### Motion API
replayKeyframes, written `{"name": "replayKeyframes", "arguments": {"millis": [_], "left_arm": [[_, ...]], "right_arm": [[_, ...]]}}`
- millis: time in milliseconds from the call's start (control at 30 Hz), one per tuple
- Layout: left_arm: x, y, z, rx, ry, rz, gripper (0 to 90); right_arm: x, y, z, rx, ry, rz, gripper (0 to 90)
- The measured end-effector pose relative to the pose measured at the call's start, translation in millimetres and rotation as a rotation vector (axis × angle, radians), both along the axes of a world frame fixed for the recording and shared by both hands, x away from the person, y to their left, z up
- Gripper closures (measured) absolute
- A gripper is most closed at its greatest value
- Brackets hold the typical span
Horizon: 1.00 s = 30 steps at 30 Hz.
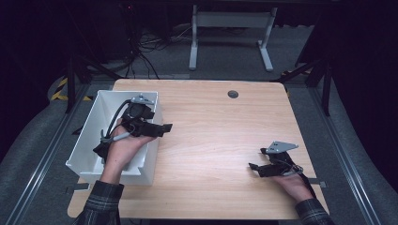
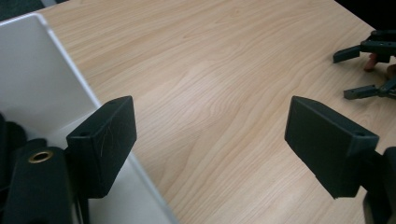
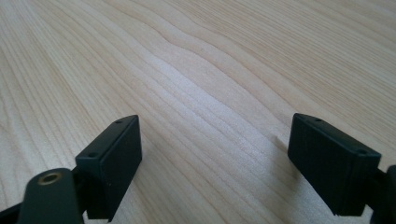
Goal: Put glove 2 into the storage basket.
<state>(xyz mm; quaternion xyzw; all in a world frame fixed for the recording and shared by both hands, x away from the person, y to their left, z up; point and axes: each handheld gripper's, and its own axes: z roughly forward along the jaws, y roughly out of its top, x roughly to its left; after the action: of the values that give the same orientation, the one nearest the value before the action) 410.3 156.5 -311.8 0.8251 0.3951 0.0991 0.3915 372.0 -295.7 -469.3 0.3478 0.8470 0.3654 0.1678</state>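
White bin [image 1: 89, 140]: open-topped, rectangular, standing at the near left of the wooden table [image 1: 211, 131], its near corner at the table's near edge. In the left gripper view its white wall [image 2: 42, 88] fills the left side, with one jaw just over the rim.

Left gripper [image 1: 157, 129]: held in the person's left hand [image 1: 124, 147] above the bin, jaws reaching right past the bin's right wall over bare wood. Jaws wide apart, nothing between them; the left gripper view [image 2: 210, 140] shows only table grain in the gap. A cable loops back over the bin's interior.

Right gripper [image 1: 257, 159]: held in the right hand [image 1: 293, 183] at the near right of the table, well apart from the bin, pointing left, grey three-cornered plate on top. Jaws spread wide and empty, low over the wood in the right gripper view [image 3: 215, 163]. It appears far right in the left gripper view [image 2: 362, 70].

Round grommet [image 1: 233, 94]: set in the table's far centre.

Plaid sleeves at both wrists.
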Motion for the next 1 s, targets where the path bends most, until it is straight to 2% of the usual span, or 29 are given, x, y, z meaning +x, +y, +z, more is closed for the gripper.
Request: {"name": "replayKeyframes", "arguments": {"millis": [533, 600, 1000], "left_arm": [[-9.3, -52.1, -4.8, -0.017, -0.015, -0.099, 17.4], [-11.2, -58.0, -7.2, -0.025, -0.012, -0.108, 17.4], [-20.8, -90.1, -28.2, 0.000, -0.007, -0.160, 17.3]], "right_arm": [[0.0, 0.1, 0.0, -0.001, 0.000, 0.001, 17.9], [0.0, 0.1, 0.0, -0.001, 0.000, 0.002, 17.8], [0.0, 0.1, 0.0, -0.002, 0.000, 0.004, 17.5]]}}
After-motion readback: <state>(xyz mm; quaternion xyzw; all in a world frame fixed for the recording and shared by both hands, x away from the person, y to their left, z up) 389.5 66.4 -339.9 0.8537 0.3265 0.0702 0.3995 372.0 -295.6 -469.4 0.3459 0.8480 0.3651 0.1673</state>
